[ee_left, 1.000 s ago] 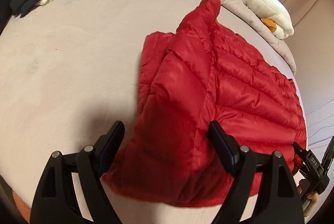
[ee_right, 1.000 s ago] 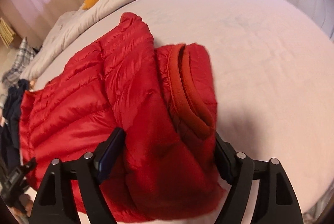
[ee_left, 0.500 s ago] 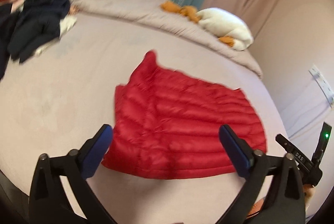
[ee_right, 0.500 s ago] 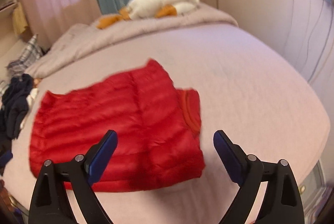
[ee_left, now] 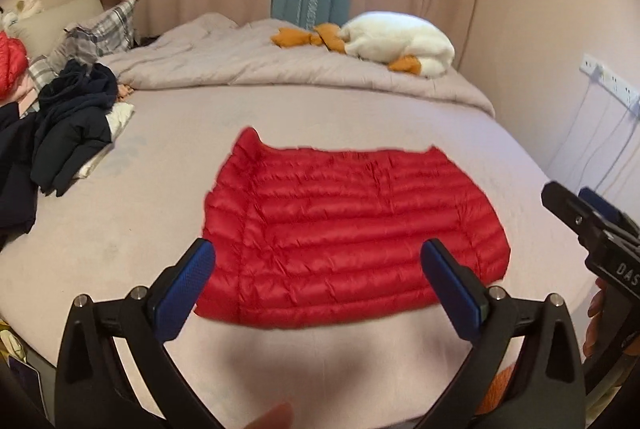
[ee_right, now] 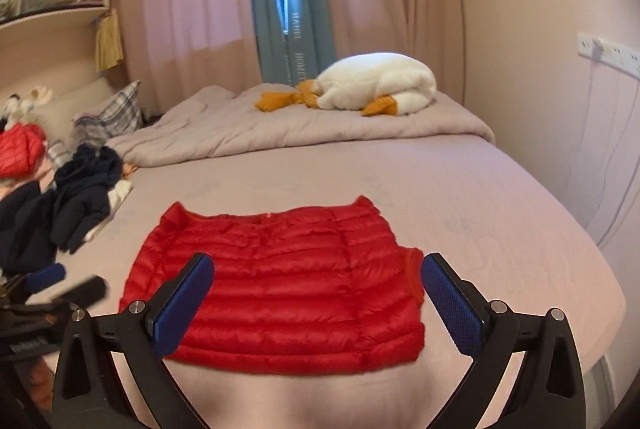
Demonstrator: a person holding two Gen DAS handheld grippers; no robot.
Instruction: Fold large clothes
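A red quilted down jacket (ee_left: 352, 233), folded into a broad rectangle, lies flat on the pale pink bed sheet (ee_left: 140, 225), near the front edge of the bed. Its long axis runs left to right across both wrist views, parallel to that front edge, and the quilting seams follow the same line. One far corner rises to a small peak at the left in the left wrist view; in the right wrist view an orange-lined edge shows at the jacket's right side, which reads as the collar end, though that is not certain.

The left gripper (ee_left: 320, 285) is raised clear of the jacket, which sits ahead of and below its blue-padded fingers (ee_left: 182, 293). Its jaws stand wide apart with nothing between them. The right gripper (ee_right: 318, 293) hangs likewise above the near edge of the jacket; its jaws have just been opening, are spread wide, and no cloth is between the pads.

Behind the jacket, well apart: a grey rumpled duvet (ee_left: 256, 65), a white plush goose with orange feet (ee_right: 380, 85), and a heap of dark navy clothing (ee_left: 68, 125) at the left side.
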